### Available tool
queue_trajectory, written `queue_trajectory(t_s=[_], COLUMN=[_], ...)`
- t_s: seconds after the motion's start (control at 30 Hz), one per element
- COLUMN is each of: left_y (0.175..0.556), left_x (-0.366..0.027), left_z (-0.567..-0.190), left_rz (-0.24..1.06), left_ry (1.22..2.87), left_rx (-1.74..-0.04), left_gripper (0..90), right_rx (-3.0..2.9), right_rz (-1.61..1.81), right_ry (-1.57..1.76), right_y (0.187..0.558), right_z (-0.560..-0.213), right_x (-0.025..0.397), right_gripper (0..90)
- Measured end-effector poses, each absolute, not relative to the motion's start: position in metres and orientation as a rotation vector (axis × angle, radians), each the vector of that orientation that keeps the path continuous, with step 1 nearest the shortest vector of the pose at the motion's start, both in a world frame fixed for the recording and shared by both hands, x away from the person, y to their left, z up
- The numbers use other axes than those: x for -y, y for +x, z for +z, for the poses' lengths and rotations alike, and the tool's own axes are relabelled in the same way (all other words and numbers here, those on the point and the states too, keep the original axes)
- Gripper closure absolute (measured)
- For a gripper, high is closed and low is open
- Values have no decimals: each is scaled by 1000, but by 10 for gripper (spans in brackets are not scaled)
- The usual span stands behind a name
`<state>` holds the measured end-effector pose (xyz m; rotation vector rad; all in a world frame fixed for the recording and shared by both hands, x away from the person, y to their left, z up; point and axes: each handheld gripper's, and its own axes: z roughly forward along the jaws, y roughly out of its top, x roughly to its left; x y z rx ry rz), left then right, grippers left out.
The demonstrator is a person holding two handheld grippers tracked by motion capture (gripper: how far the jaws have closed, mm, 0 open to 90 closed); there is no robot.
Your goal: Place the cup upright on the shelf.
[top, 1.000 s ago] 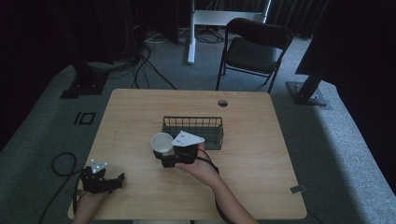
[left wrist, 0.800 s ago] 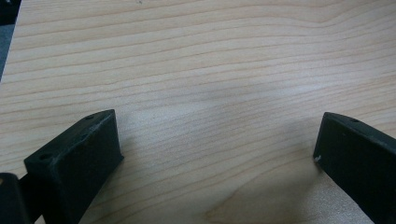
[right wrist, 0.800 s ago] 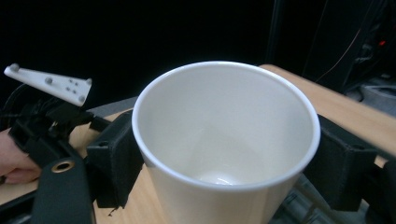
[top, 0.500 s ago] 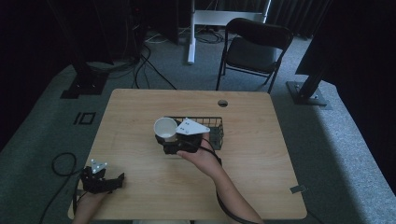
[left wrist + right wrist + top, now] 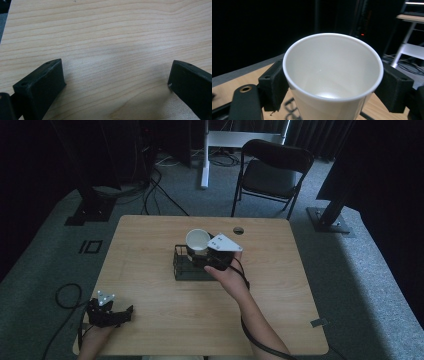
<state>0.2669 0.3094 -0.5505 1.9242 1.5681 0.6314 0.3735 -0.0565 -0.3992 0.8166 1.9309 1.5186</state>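
The white paper cup (image 5: pixel 198 239) is upright with its mouth open, raised above the far left part of the black wire basket (image 5: pixel 188 268) at the table (image 5: pixel 150 245) centre. The right gripper (image 5: pixel 202 251) clamps the cup's wall from both sides. At 7 o'clock, the left gripper (image 5: pixel 125 312) rests on the wood, jaws spread apart and empty.
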Motion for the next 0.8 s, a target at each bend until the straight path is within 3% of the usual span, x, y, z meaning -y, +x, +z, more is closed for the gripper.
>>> queue_trajectory(t_s=[0.8], left_y=[267], left_x=[-310], left_z=[-550], left_rz=[631], left_ry=[1928], left_rx=[-1567], left_gripper=[7], right_rx=[-1914], right_rz=[1328], right_ry=[1055], right_y=[409], right_z=[-442], right_x=[106], right_gripper=[203])
